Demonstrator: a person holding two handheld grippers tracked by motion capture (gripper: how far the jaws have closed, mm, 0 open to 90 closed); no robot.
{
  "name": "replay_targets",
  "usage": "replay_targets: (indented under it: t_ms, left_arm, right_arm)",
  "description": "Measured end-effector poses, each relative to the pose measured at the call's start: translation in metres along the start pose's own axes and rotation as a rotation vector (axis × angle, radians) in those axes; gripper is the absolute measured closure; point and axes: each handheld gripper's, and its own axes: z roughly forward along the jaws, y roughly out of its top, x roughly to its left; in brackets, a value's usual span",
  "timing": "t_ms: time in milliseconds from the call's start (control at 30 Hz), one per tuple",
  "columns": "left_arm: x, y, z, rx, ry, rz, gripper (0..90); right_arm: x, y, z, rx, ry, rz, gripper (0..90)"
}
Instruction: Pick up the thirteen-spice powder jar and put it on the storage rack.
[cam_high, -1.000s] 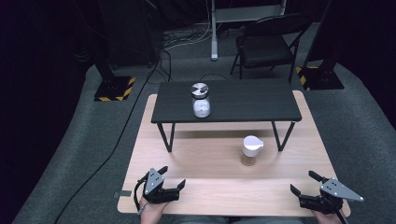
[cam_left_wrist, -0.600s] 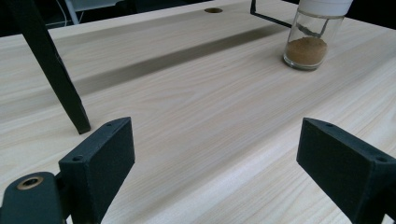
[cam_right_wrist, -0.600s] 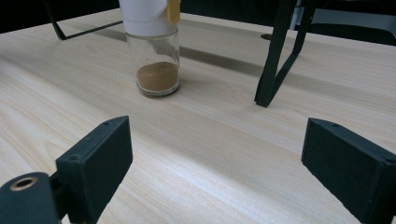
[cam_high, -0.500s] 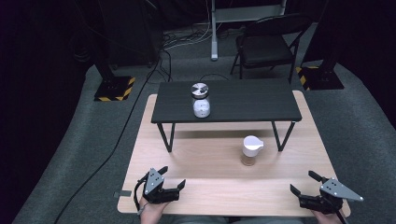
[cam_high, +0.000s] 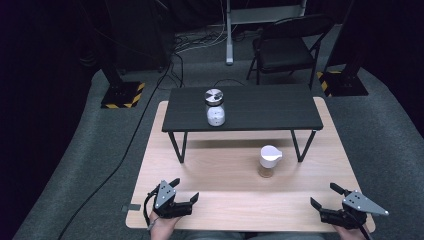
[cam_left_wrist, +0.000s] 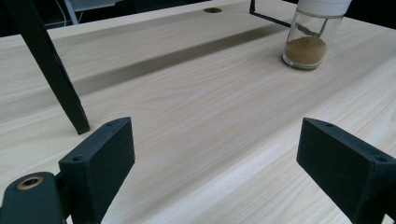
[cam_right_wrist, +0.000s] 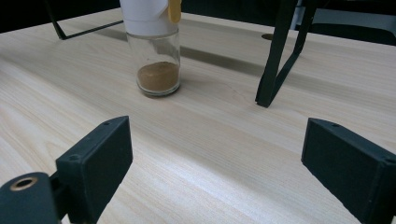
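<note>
The left gripper (cam_high: 184, 191) is resting at the near left edge of the wooden table (cam_high: 220, 170), jaws standing wide apart and holding nothing. The right gripper (cam_high: 325, 196) is sitting at the near right edge, jaws likewise spread and empty. The glass jar with a white lid (cam_high: 269, 161), holding brown powder, is standing upright on the wooden table between the grippers and well apart from both, just in front of the black raised shelf (cam_high: 250, 107). A second jar with a metal lid (cam_high: 215, 107) is standing on that shelf.
</note>
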Motion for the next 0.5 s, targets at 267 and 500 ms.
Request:
replay_targets:
  t_ms: [267,500]
  left_arm:
    - [0.0003,0.0,0.0008,-0.001,-0.001,-0.003,10.7]
    - [0.0001,0.0004,0.001,0.0,-0.003,-0.001,10.7]
  right_arm:
    - [-0.0002,-0.0002,-0.0002,0.001,0.001,0.0,7.6]
    - [-0.0001,-0.0005,-0.0013,-0.001,-0.001,0.0,7.6]
